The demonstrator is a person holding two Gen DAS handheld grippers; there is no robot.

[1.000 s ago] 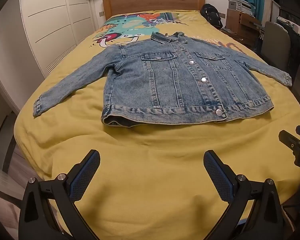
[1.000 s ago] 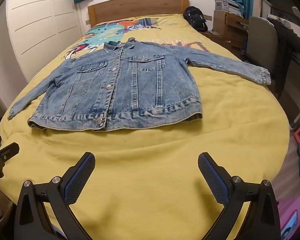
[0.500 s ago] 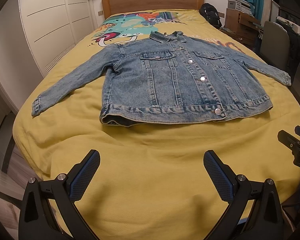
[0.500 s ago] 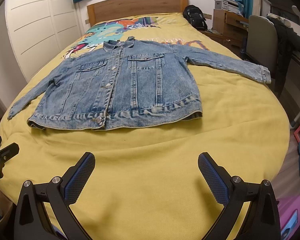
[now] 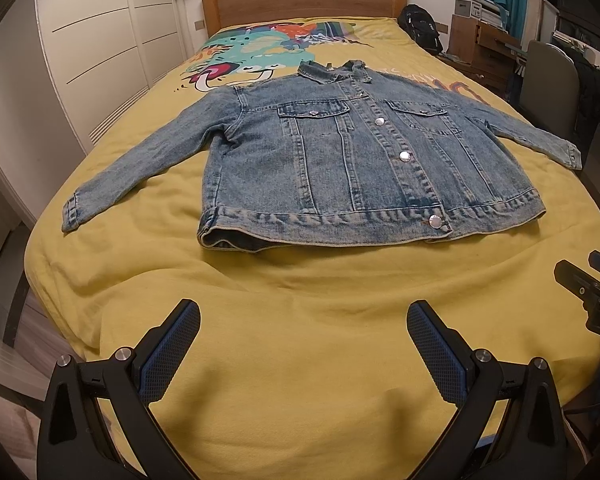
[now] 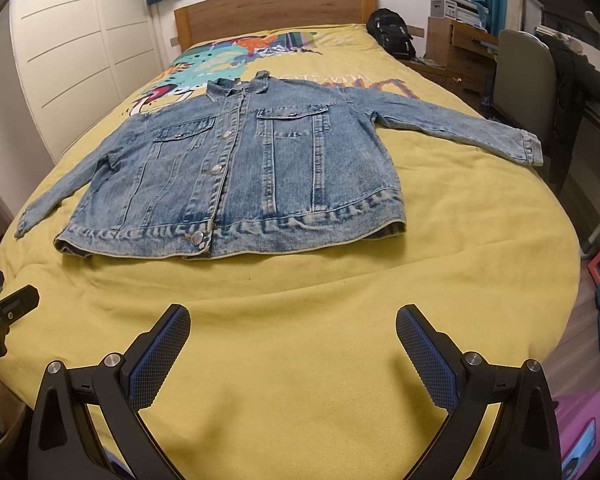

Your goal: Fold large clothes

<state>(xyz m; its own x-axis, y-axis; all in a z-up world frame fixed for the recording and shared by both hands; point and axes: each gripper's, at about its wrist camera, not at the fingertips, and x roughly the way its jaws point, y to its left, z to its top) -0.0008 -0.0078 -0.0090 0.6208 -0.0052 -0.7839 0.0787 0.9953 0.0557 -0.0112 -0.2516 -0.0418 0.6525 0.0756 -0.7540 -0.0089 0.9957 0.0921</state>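
1. A denim jacket (image 5: 364,160) lies flat, front up and buttoned, sleeves spread, on the yellow bed (image 5: 300,360).
2. The left claw (image 5: 303,344) gapes wide and empty over the near bedcover.
3. The right claw (image 6: 293,344) likewise, near the jacket's hem.

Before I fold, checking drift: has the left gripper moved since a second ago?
Yes, slightly forward: the jacket and headboard sit a little lower in the left gripper's view.

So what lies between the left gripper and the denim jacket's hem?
Only bare yellow bedspread, lightly wrinkled. The left wrist view shows nothing else between the open left gripper and the denim jacket.
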